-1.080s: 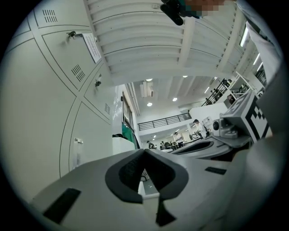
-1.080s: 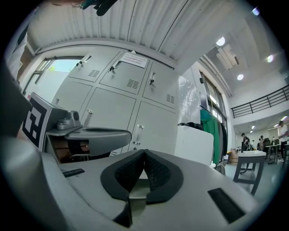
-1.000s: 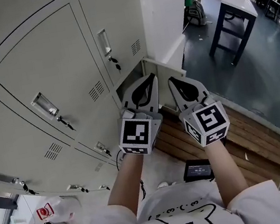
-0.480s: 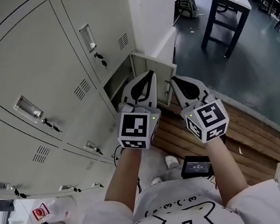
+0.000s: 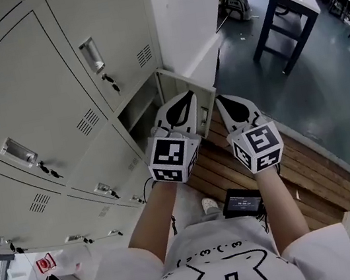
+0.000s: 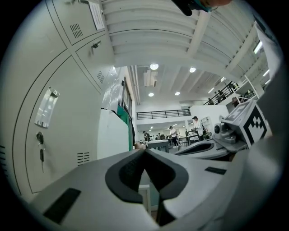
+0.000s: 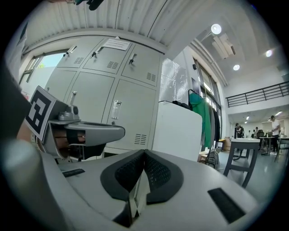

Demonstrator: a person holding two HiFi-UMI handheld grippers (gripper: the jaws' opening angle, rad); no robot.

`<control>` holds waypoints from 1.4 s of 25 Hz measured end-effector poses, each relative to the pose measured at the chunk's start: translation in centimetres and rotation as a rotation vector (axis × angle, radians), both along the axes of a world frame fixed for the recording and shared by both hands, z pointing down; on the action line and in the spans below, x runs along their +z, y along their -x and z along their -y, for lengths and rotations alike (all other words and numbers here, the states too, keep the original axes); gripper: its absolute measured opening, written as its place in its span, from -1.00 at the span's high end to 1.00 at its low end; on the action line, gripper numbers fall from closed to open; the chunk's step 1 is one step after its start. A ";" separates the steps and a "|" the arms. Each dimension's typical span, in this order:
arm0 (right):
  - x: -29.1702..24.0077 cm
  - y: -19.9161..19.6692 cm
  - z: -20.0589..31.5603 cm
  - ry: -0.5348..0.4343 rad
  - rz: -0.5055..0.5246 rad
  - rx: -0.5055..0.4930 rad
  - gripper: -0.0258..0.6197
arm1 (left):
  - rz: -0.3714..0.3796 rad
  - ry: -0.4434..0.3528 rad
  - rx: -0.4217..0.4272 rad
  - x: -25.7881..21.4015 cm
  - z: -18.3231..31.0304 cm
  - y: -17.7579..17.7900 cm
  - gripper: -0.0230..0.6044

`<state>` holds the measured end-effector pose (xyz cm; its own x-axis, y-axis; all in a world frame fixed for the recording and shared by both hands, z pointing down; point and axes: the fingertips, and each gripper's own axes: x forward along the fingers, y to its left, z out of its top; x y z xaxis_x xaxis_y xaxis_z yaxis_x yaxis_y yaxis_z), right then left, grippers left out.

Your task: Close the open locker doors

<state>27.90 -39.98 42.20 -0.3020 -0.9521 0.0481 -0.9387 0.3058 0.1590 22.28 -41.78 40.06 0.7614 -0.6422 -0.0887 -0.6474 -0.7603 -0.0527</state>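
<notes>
- Now we are holding the left gripper (image 5: 186,96), smooth grey moulded plastic with a black-and-white marker cube, its ribbed black pads clenched together on nothing.
- We are holding the matching right gripper (image 5: 221,100) beside it, its jaws likewise pressed shut and empty.
- The small pale-grey sheet-metal locker door (image 5: 203,103) is standing ajar at the bottom right end of the louvre-vented steel lockers (image 5: 38,86), just ahead of the left tips, above slatted brown wooden boards (image 5: 313,165).

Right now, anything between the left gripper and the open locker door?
Nothing shows. In the head view the left gripper, jaws together, overlaps the open door; touching or not, I cannot tell.
</notes>
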 end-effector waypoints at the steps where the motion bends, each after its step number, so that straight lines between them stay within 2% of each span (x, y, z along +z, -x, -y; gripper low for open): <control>1: 0.4 -0.4 0.4 0.006 -0.004 -0.008 0.86 | 0.000 0.015 -0.005 0.5 0.5 -0.4 0.87; 10: 4.9 -4.3 4.2 0.103 -0.007 -0.068 0.87 | 0.028 0.096 -0.054 4.1 4.1 -3.4 0.87; 13: 6.8 -5.0 5.5 0.147 -0.018 -0.093 0.75 | 0.039 0.105 -0.057 4.9 4.9 -4.4 0.87; 28: 13.9 -6.2 11.2 0.321 -0.032 -0.183 0.59 | 0.082 0.186 -0.136 9.3 8.7 -6.1 0.87; 35: 15.2 -5.9 12.3 0.359 -0.052 -0.230 0.59 | 0.103 0.205 -0.172 10.5 9.1 -5.7 0.87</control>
<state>33.76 -52.27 57.40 -0.4932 -0.7800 0.3852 -0.8329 0.5512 0.0498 27.99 -50.88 50.58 0.6383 -0.7590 0.1283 -0.7667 -0.6417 0.0183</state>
